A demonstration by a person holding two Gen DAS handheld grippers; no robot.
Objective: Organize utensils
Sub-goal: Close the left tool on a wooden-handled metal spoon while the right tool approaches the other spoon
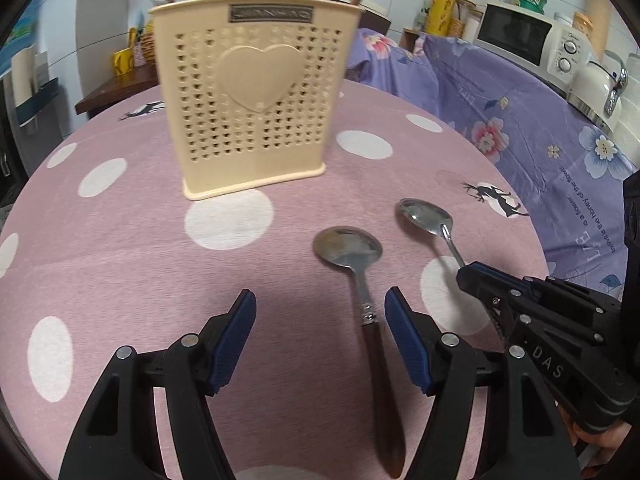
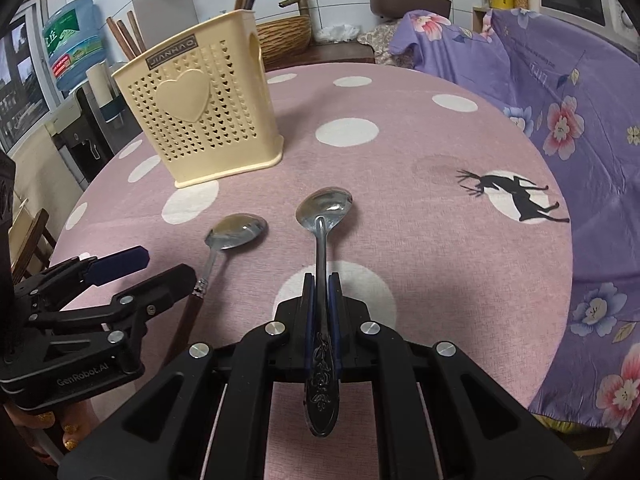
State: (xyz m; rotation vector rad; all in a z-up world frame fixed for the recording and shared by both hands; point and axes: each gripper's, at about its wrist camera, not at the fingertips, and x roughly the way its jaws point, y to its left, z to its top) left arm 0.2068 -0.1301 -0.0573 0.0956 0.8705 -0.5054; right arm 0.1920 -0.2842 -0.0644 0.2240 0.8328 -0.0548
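The desk [image 2: 420,128] was round and covered with a pink cloth with white dots and a black deer print [image 2: 516,196]. A cream utensil holder [image 2: 204,120] with heart-shaped holes stood upright on it, at about 10 o'clock in the right wrist view. A spoon with a brown handle [image 1: 362,280] lay flat on the cloth, its bowl toward the holder, near it but apart. An all-metal spoon [image 2: 322,216] was just beside it, toward 3 o'clock; I could not tell if its bowl touched the cloth.
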